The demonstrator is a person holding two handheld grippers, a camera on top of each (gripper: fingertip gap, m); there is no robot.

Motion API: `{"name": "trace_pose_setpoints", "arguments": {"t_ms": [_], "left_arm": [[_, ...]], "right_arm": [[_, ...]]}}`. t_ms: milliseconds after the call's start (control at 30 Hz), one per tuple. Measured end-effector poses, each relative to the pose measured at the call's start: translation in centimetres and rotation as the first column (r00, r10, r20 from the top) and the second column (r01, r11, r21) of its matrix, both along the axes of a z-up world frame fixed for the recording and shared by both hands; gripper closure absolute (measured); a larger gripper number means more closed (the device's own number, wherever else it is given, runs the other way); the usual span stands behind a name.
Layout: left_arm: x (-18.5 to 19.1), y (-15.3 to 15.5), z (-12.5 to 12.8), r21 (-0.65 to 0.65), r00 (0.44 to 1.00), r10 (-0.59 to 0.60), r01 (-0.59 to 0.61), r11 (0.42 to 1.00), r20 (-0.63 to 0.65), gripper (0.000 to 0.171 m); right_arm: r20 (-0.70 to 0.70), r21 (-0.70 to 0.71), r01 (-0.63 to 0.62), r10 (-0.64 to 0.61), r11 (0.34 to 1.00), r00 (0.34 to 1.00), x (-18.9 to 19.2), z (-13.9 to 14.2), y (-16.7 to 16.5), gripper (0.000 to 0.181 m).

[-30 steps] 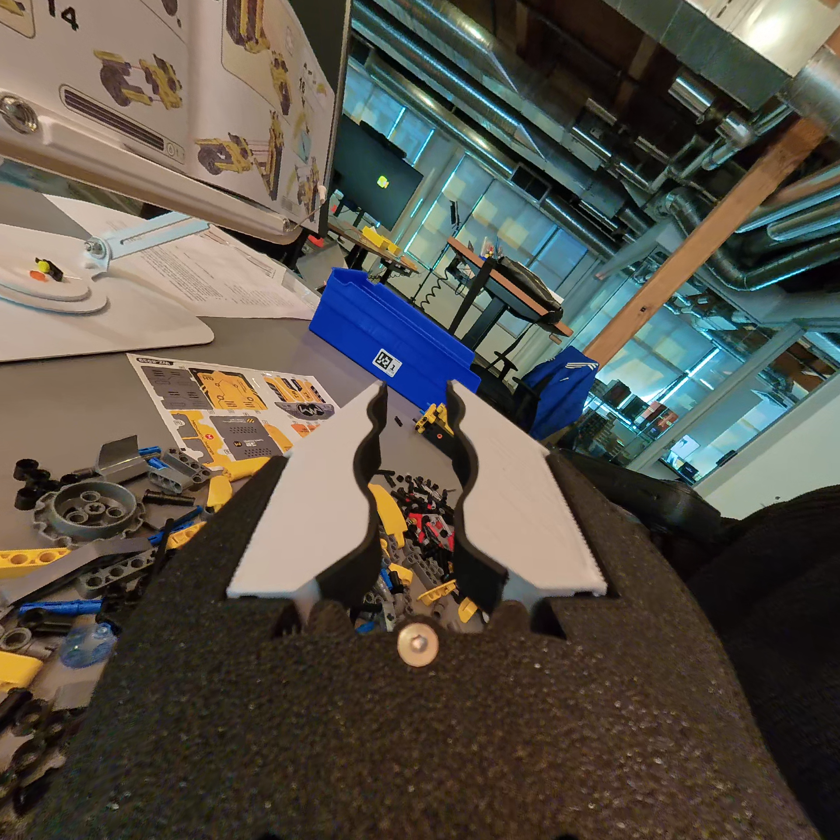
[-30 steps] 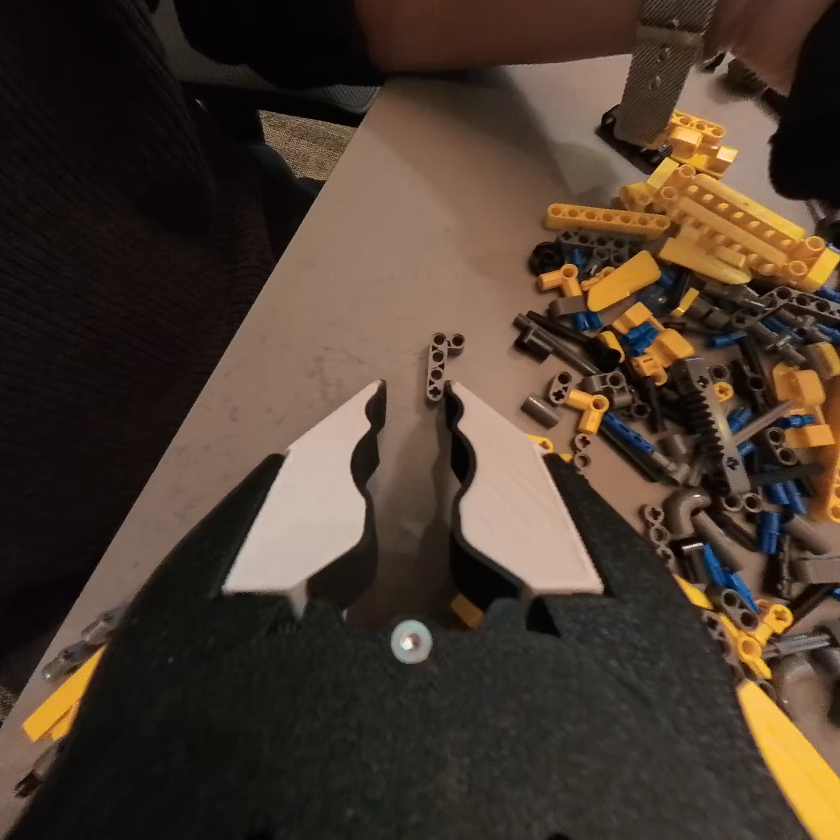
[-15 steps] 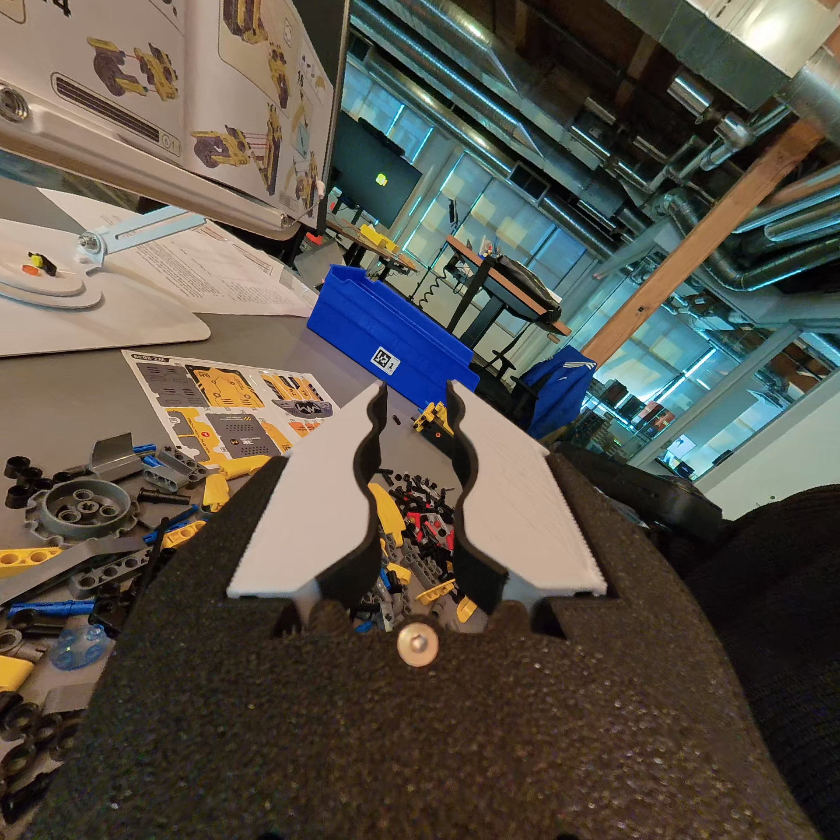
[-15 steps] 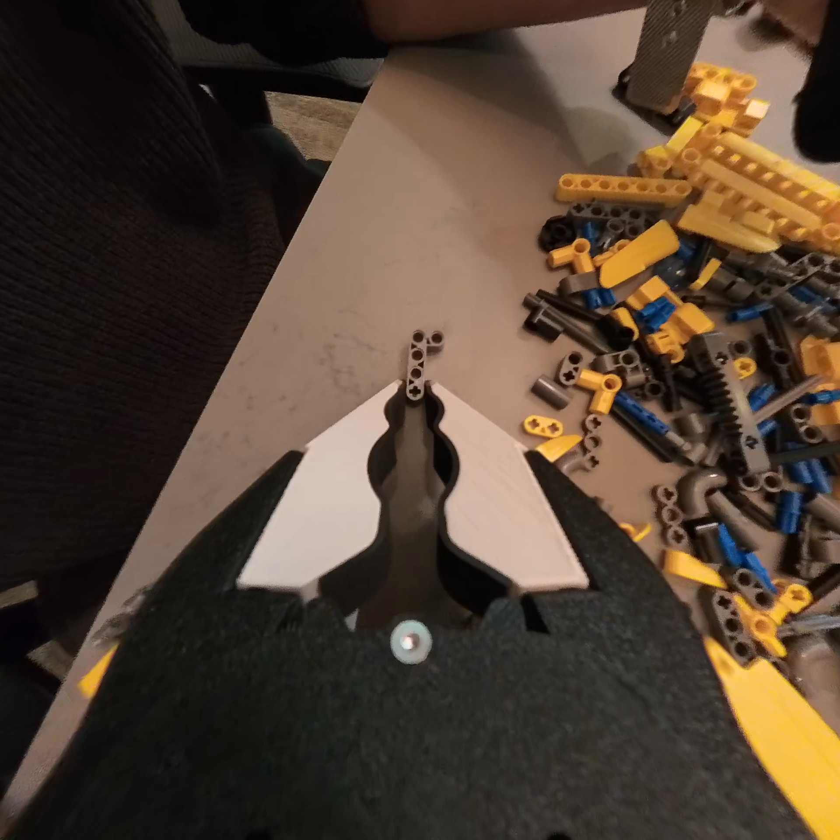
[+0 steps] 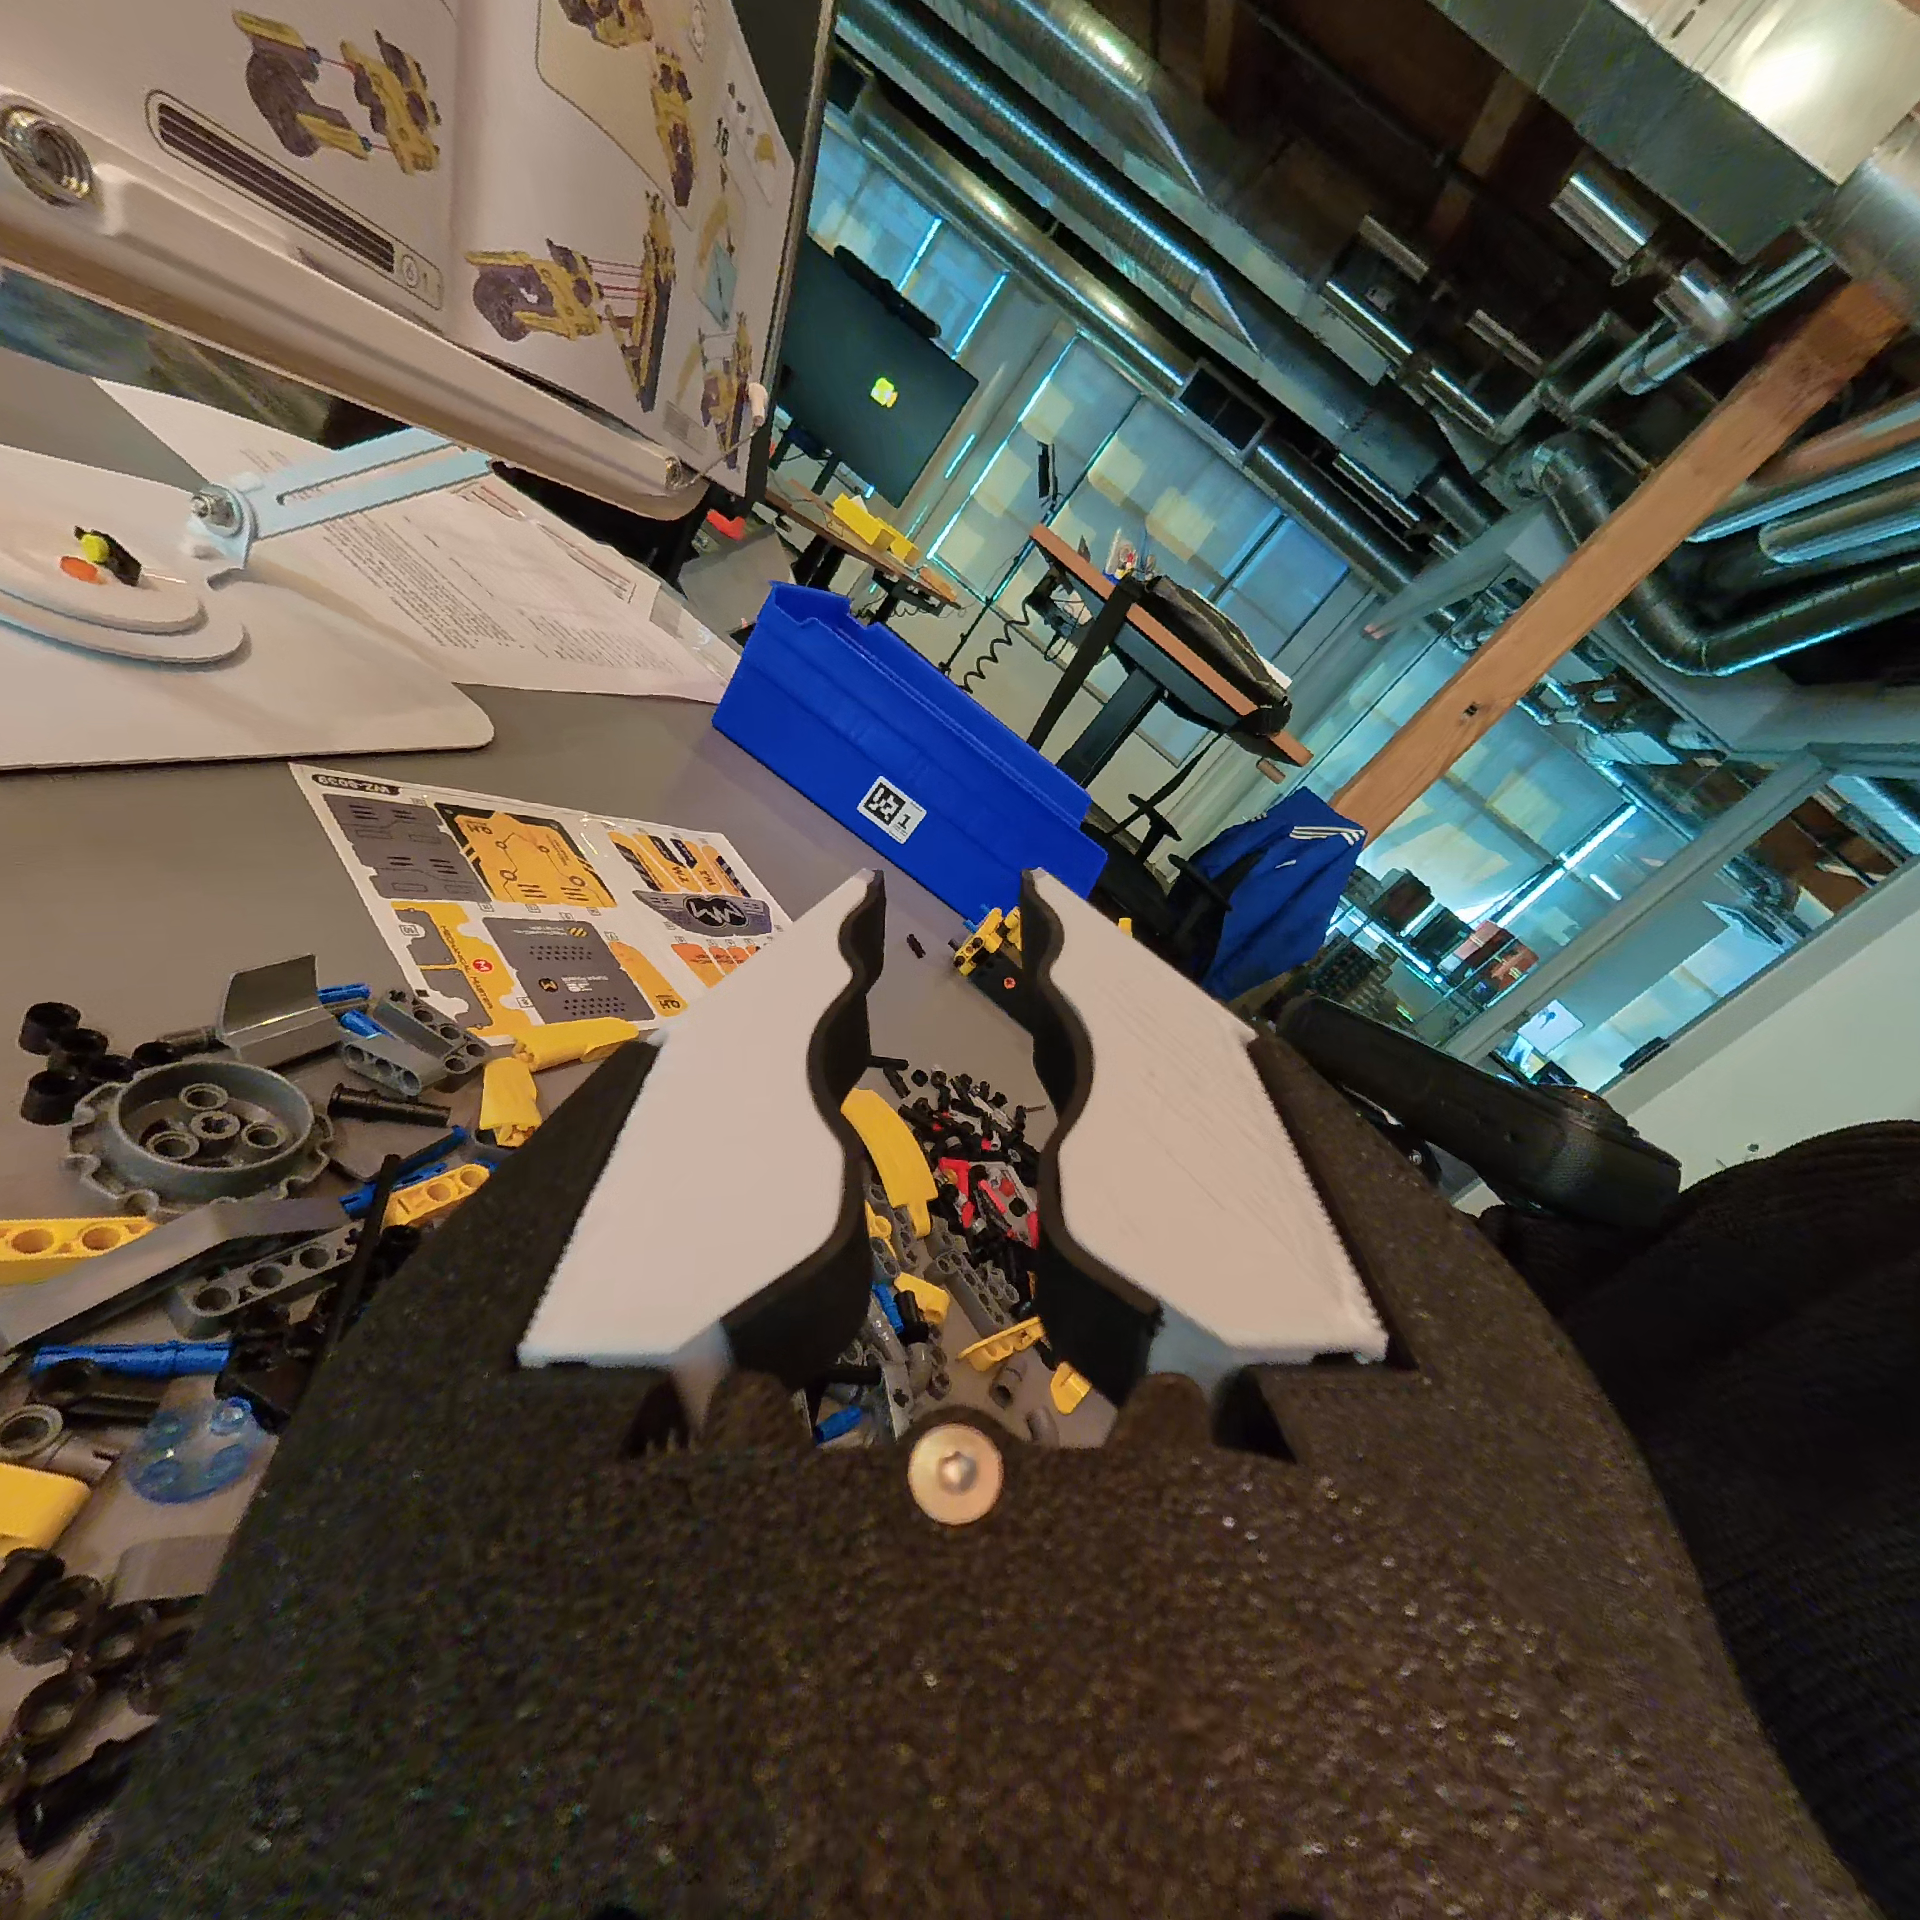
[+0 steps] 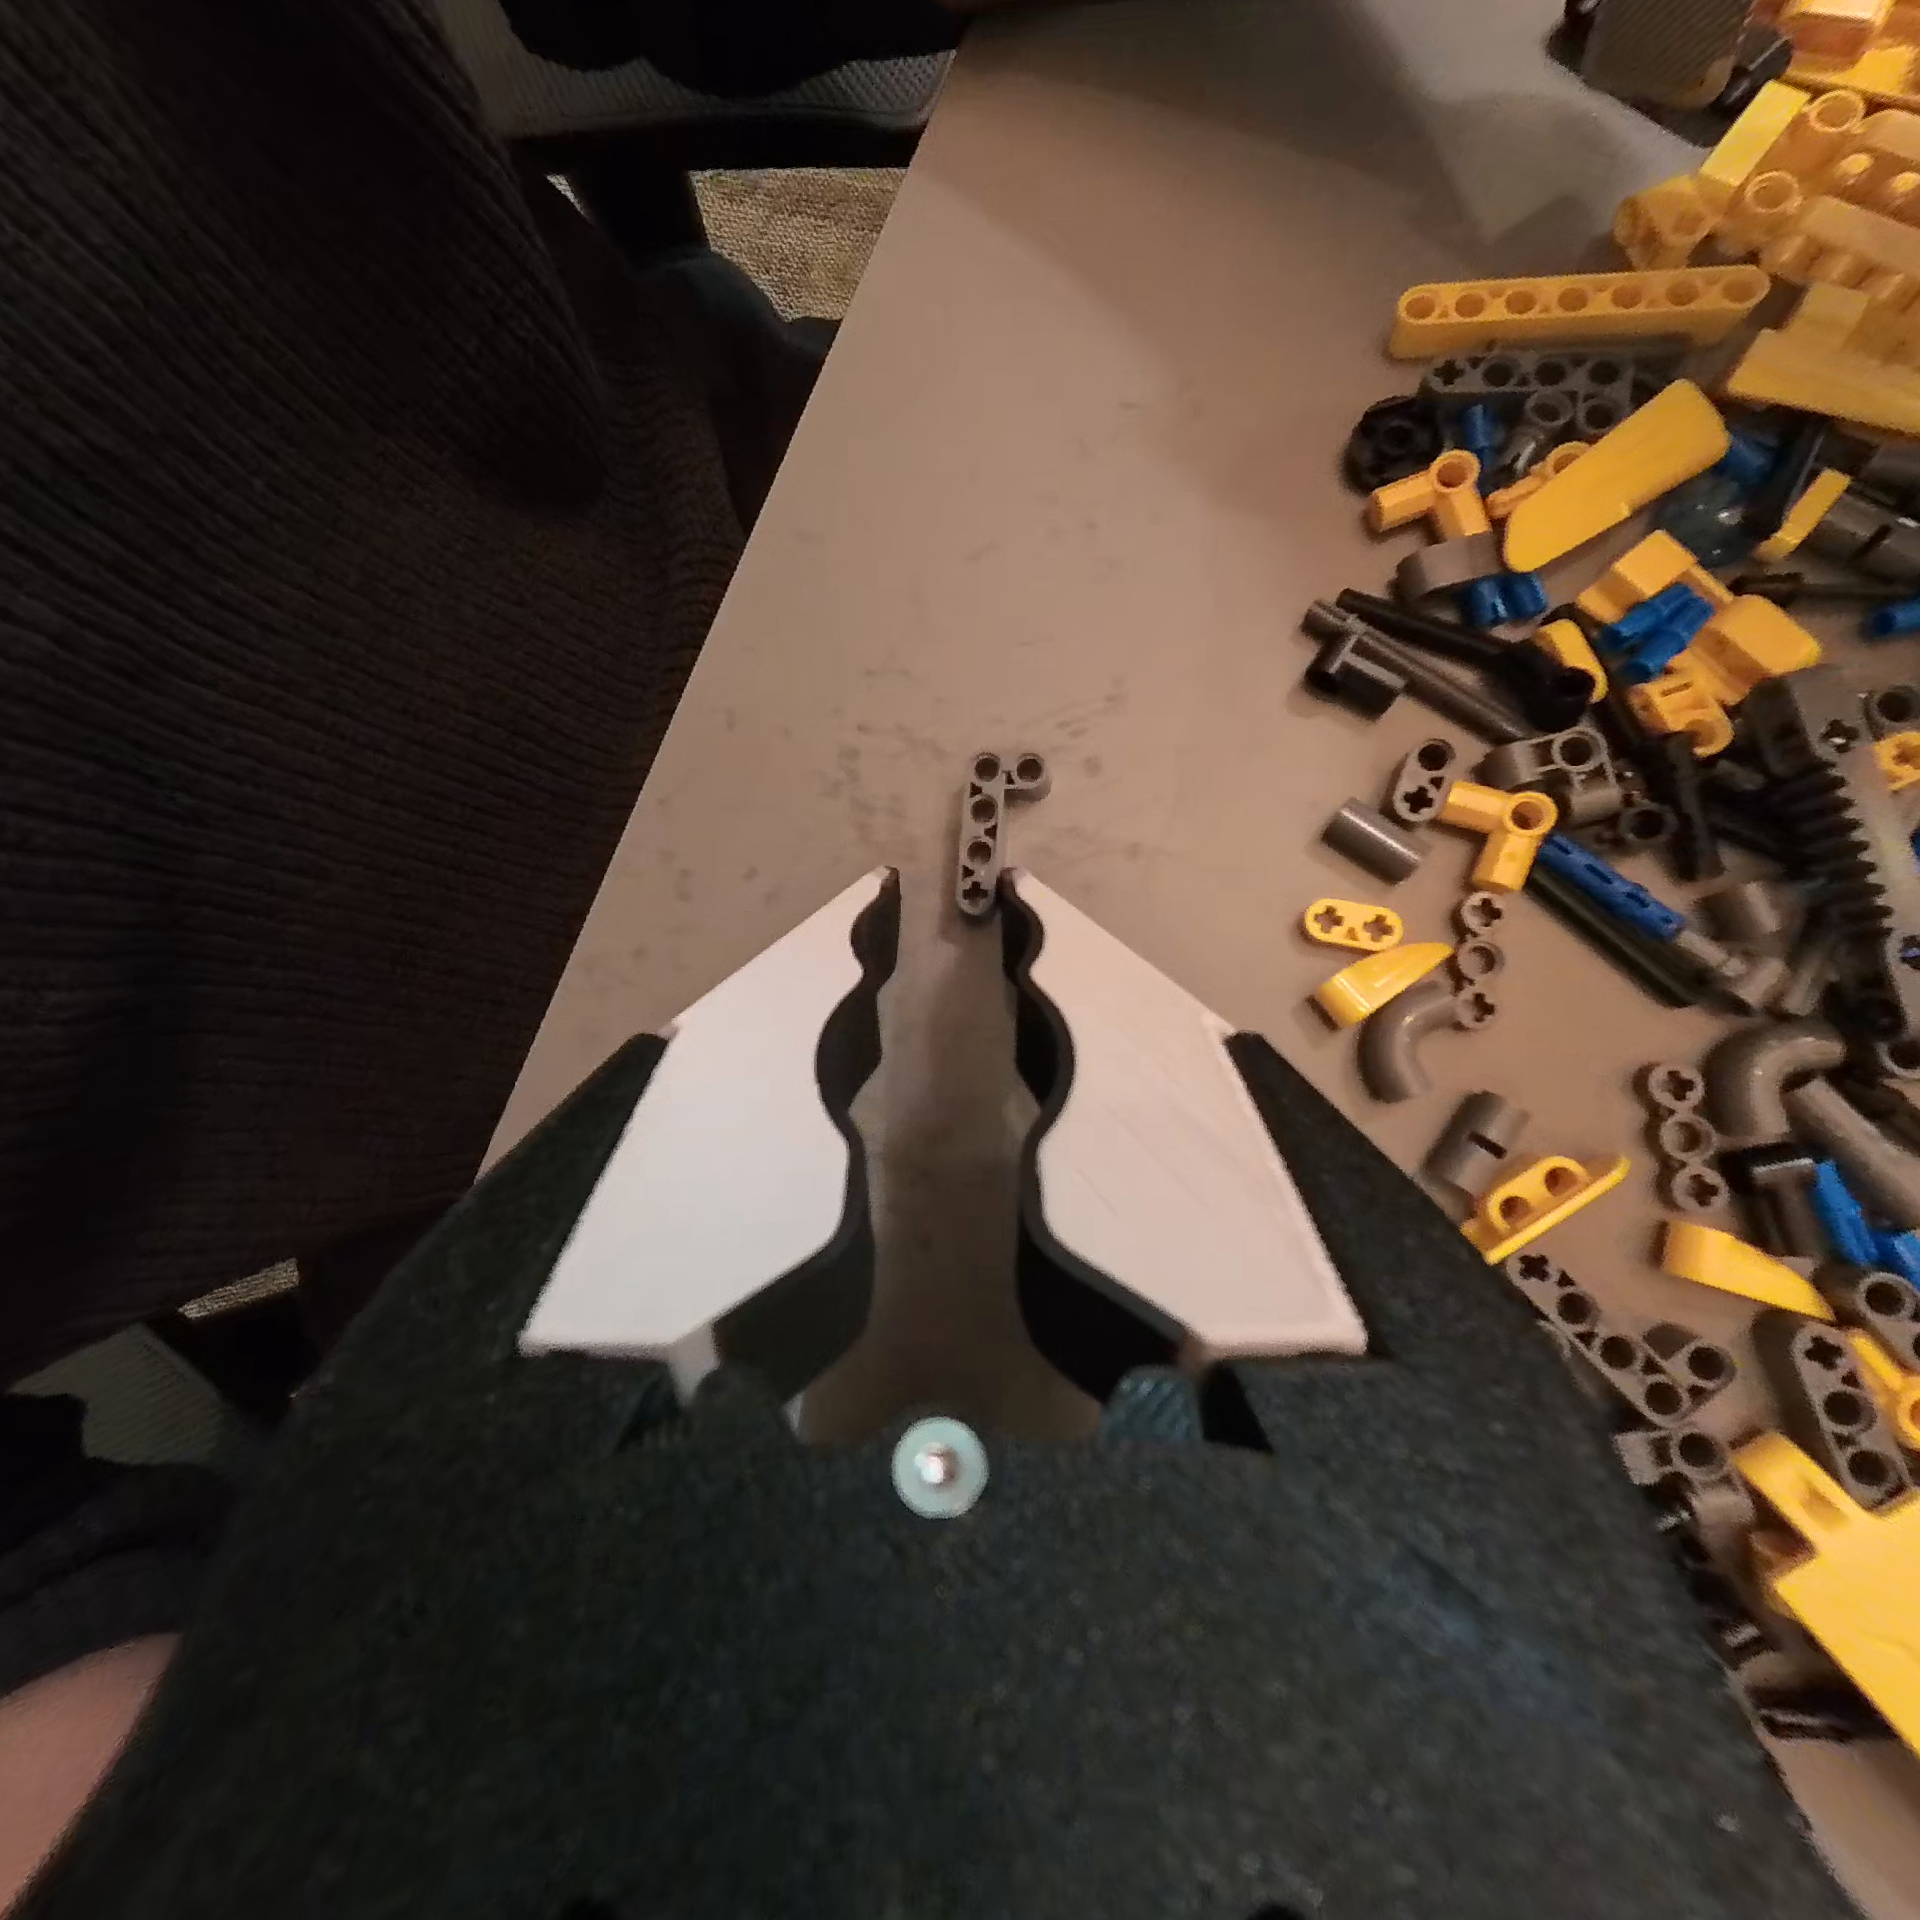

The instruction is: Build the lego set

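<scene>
My right gripper (image 6: 948,883) hangs low over the grey table (image 6: 1039,468), with its jaws a little apart and nothing in them. A small grey L-shaped beam (image 6: 982,831) lies flat on the table just past the tips, its near end against the right fingertip (image 6: 1023,904). My left gripper (image 5: 953,894) is open and empty, held over a pile of small black, red and yellow building parts (image 5: 966,1174). A small yellow and black assembly (image 5: 987,935) lies beyond its tips.
A spread of yellow, grey, blue and black parts (image 6: 1621,727) covers the table on the right. A sticker sheet (image 5: 520,894), a grey toothed ring (image 5: 197,1127), a blue bin (image 5: 904,769) and a propped instruction booklet (image 5: 416,156) stand by. A person's dark sweater (image 6: 260,623) borders the table edge. Some 25 centimetres of space lies between my two pairs of fingers.
The right gripper closed on the grey L-shaped beam half a second ago and has now opened again and drawn back slightly. The beam stays on the table. The left gripper barely moved.
</scene>
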State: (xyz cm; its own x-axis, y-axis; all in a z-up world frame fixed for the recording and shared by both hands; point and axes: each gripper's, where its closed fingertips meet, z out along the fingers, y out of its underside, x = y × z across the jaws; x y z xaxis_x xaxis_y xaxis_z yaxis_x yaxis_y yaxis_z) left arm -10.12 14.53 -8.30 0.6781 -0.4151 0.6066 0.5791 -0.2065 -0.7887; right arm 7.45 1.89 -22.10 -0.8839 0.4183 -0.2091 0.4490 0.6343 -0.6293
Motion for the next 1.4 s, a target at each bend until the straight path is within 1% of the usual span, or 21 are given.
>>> {"name": "trace_pose_setpoints", "arguments": {"t_ms": [233,333,467,600,633,700,1067,1400], "left_arm": [[0.1,0.1,-0.3,-0.012,1.000,-0.012,0.013,1.000,0.008,0.146],[0.2,0.1,-0.3,-0.015,1.000,-0.017,0.017,1.000,0.011,0.146],[0.2,0.1,-0.3,-0.015,1.000,-0.018,0.018,1.000,0.011,0.146],[0.3,0.1,-0.2,-0.013,1.000,-0.020,0.021,1.000,0.018,0.146],[0.3,0.0,-0.2,-0.012,1.000,-0.022,0.022,1.000,0.020,0.146],[0.3,0.0,-0.2,-0.012,1.000,-0.023,0.023,1.000,0.020,0.146],[0.3,0.1,-0.2,-0.012,0.999,-0.024,0.025,1.000,0.029,0.146],[0.4,0.0,-0.1,-0.009,0.998,-0.035,0.035,0.999,0.052,0.146]], "right_arm": [[0.012,-0.002,-0.021,0.021,1.000,1.000,0.4,0.0,-0.2,0.162],[0.024,-0.008,-0.041,0.042,0.999,0.999,0.8,0.0,-0.4,0.167],[0.009,0.002,-0.019,0.019,1.000,1.000,0.3,0.1,0.2,0.166],[0.007,-0.035,-0.017,0.018,0.999,1.000,0.2,0.5,0.0,0.166],[0.004,-0.038,-0.024,0.024,0.999,1.000,0.2,0.5,-0.2,0.165],[-0.013,-0.024,-0.033,0.033,0.999,0.999,0.1,0.2,-0.5,0.156],[-0.098,0.003,-0.059,0.059,0.998,0.993,-0.5,0.0,-1.1,0.156],[-0.128,0.008,-0.068,0.069,0.998,0.989,-0.9,-0.1,-1.5,0.156]]}}
